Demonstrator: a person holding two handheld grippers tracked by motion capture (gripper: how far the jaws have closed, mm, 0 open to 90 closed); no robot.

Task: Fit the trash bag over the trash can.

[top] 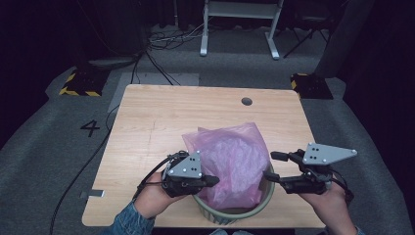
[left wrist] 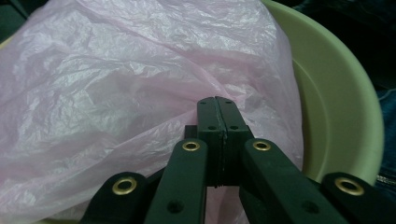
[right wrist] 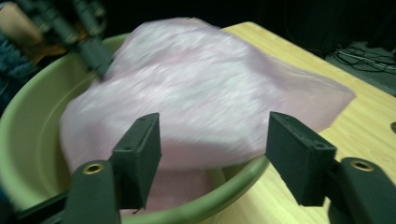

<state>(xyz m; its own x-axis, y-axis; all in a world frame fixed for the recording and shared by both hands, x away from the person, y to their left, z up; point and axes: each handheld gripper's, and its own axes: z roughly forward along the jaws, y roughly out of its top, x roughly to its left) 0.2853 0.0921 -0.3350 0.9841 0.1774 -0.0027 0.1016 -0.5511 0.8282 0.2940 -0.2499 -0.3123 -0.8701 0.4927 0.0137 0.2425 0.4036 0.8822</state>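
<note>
one thin, crinkled, see-through pink plastic bag (top: 230, 161) billows out of one pale green round basin (top: 264, 199) at the near edge of the wooden table (top: 147, 122), its far part spilling over the rim onto the wood. left to right: the left gripper (top: 211, 180) has its fingers (left wrist: 208, 122) closed together, tips pressed against the bag's side; whether film is pinched between them i cannot tell. the bag lies between the two grippers. the right gripper (top: 272, 166) sits just beside the basin's right rim, its fingers (right wrist: 140, 149) spread open, empty, the bag ahead of them.
</note>
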